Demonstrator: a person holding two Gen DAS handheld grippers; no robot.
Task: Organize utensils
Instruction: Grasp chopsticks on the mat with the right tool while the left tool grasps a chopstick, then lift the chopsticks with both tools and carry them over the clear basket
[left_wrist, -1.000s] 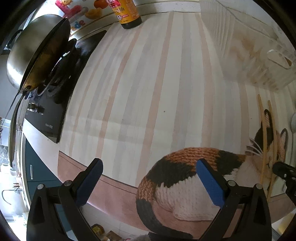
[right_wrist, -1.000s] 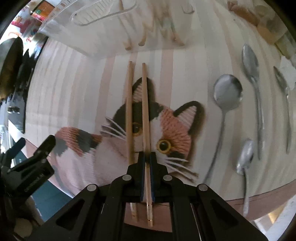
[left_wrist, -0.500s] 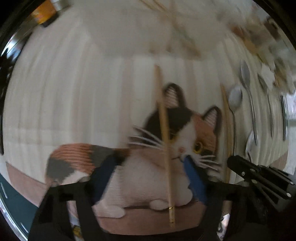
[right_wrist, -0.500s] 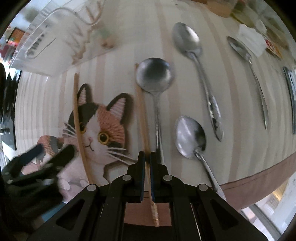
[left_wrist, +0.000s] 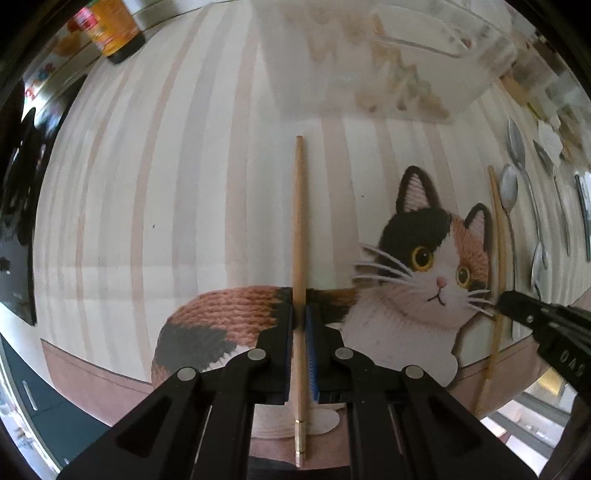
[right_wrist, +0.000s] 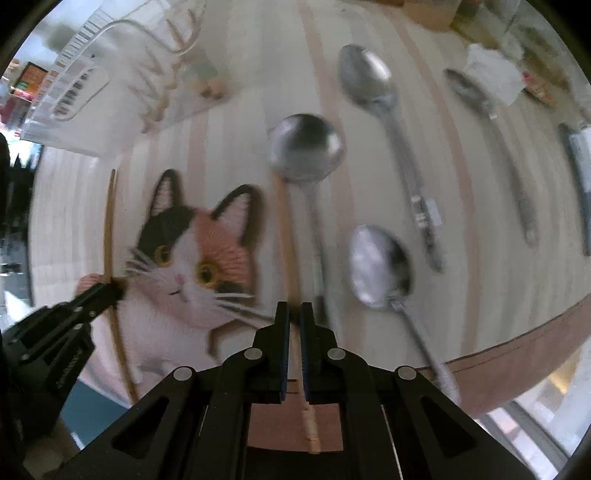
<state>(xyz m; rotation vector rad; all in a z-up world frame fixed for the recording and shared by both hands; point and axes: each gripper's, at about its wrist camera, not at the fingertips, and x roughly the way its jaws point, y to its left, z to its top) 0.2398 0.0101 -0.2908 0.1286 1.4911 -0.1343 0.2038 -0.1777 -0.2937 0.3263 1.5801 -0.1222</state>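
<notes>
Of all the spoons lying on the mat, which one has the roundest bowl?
The spoon with the round bowl, the leftmost one, lying right beside the chopstick that the right gripper holds. The other spoons have narrower, oval bowls.

- My right view is smeared; the spoons (right_wrist: 306, 151) show soft edges.
- The bottle (left_wrist: 110, 33) is cut off at the far left edge.
- My left gripper's pads (left_wrist: 309, 347) hide a stretch of the chopstick (left_wrist: 298, 221).
- Contents of the clear rack (left_wrist: 369, 55) blur beyond telling.
</notes>
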